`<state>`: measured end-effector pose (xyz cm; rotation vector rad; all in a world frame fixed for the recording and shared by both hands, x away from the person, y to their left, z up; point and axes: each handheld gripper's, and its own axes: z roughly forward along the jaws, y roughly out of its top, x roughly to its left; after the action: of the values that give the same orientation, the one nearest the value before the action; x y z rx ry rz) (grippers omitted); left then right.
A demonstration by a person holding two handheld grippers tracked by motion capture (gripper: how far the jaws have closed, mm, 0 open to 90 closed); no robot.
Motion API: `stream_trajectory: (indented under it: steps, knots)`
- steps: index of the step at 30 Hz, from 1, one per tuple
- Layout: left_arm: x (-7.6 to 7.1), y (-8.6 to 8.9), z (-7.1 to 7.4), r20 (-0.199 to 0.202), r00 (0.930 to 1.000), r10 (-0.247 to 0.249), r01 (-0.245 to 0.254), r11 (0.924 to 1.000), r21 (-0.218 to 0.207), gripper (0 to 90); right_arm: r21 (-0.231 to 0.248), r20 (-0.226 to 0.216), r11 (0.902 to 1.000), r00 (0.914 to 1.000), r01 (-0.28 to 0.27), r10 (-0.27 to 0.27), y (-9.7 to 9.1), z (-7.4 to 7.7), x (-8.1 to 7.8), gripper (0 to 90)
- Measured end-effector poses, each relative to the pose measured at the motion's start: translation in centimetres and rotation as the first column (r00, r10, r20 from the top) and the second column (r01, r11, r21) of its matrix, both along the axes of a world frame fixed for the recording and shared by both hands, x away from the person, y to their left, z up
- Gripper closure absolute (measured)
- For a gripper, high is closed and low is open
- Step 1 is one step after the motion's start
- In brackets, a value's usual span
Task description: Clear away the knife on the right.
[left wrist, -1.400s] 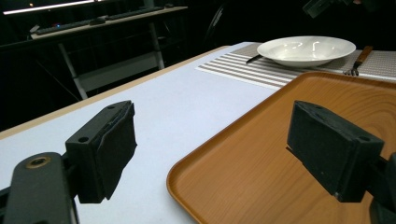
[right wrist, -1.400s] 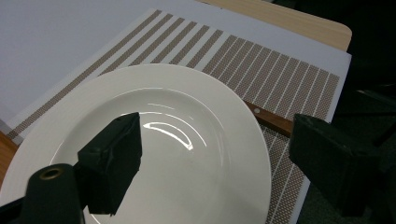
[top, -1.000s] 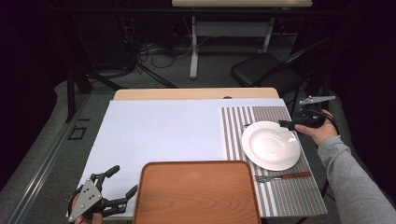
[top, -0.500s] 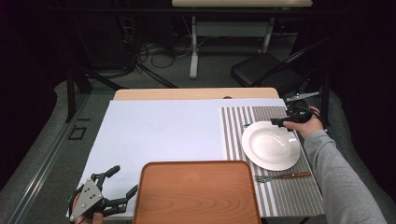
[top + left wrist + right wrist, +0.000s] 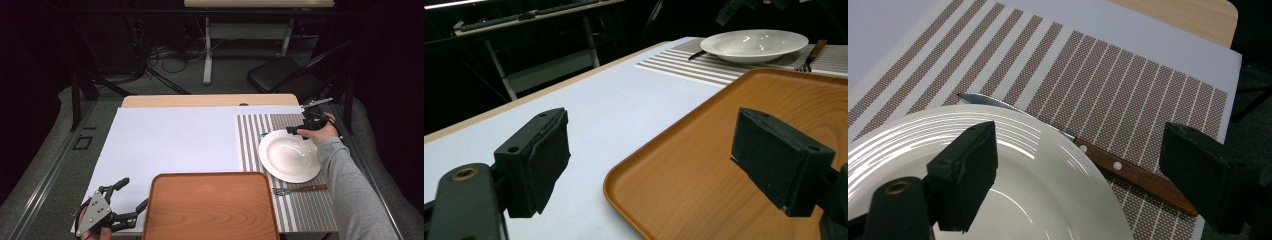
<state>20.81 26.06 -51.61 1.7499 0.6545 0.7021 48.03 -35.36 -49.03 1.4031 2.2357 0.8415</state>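
Observation:
A white deep plate sits on the striped placemat at the right. A wooden-handled knife lies along the plate's far side, its blade partly under the rim. A fork lies on the plate's near side. My right gripper hovers at the plate's far right rim, open. In the right gripper view one jaw is over the plate and the other is beyond the knife handle, with nothing gripped. My left gripper rests open at the table's near left corner, beside the wooden tray.
The tray lies bare at the front middle, on a white sheet that covers most of the table. The left gripper view shows the plate and fork farther off. A chair and table legs stand past the far edge.
My right gripper has moved left and slightly down, from beside the mat's right edge to the plate's far rim over the knife. The left gripper has stayed where it was.

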Motion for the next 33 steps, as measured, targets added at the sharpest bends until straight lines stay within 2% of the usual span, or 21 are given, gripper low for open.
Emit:
stream_trajectory:
  steps: [1, 8, 16, 19, 23, 24, 25, 26, 29, 30, 33]
  knots:
    - [0.0, 0.0, 0.0, 0.0, 1.0, 0.002, -0.002, 1.0, 0.003, 15.7, -0.008, -0.014, 0.9999, 0.9999, 0.007, -0.007, 0.0, -0.2, 0.3, 15.2]
    - [0.1, 0.1, -0.2, -0.007, 0.9999, 0.012, -0.012, 0.9999, 0.003, 15.7, 0.001, -0.035, 0.9997, 0.9991, 0.023, -0.023, -0.3, -0.8, 1.3, 20.4]
    - [0.4, -0.1, -0.4, -0.016, 0.9998, 0.012, -0.012, 0.9999, 0.009, 15.7, -0.008, -0.07, 0.9998, 0.9974, 0.016, -0.017, -0.5, -1.6, 2.4, 20.9]
    - [0.4, 0.0, -0.4, -0.017, 0.9997, 0.015, -0.015, 0.9999, 0.009, 15.7, -0.031, -0.072, 0.9993, 0.9971, 0.022, -0.024, -0.6, -1.3, 2.7, 19.3]
    - [0.4, 0.1, -0.4, -0.019, 0.9997, 0.018, -0.018, 0.9998, 0.006, 15.7, -0.027, -0.069, 0.9995, 0.9974, 0.018, -0.02, -0.5, -0.7, 2.9, 19.3]
    - [0.4, 0.1, -0.4, -0.02, 0.9996, 0.018, -0.018, 0.9998, 0.006, 15.7, -0.028, -0.085, 0.9994, 0.9962, 0.018, -0.02, -0.6, -0.5, 3.1, 14.7]
    - [0.4, 0.1, -0.4, -0.02, 0.9996, 0.018, -0.018, 0.9998, 0.005, 15.7, -0.028, -0.085, 0.9994, 0.9962, 0.018, -0.02, -0.6, -0.5, 3.1, 14.7]
    - [0.4, 0.1, -0.4, -0.019, 0.9997, 0.018, -0.018, 0.9998, 0.006, 15.7, -0.073, -0.107, 0.9973, 0.9943, -0.01, 0.002, -0.6, -0.2, 3.3, 17.0]
    - [0.4, 0.2, -0.4, -0.018, 0.9997, 0.018, -0.018, 0.9998, 0.004, 15.7, -0.052, -0.122, 0.9979, 0.9919, -0.04, 0.033, -0.5, 0.2, 3.6, 20.2]
    - [0.4, 0.2, -0.4, -0.019, 0.9997, 0.016, -0.016, 0.9999, 0.003, 15.7, -0.077, -0.141, 0.9948, 0.9885, -0.066, 0.054, -0.3, 0.4, 3.7, 25.3]
    - [0.4, 0.2, -0.4, -0.022, 0.9996, 0.018, -0.018, 0.9998, -0.001, 15.7, -0.122, -0.159, 0.9863, 0.983, -0.111, 0.091, 0.0, 0.7, 3.9, 29.3]
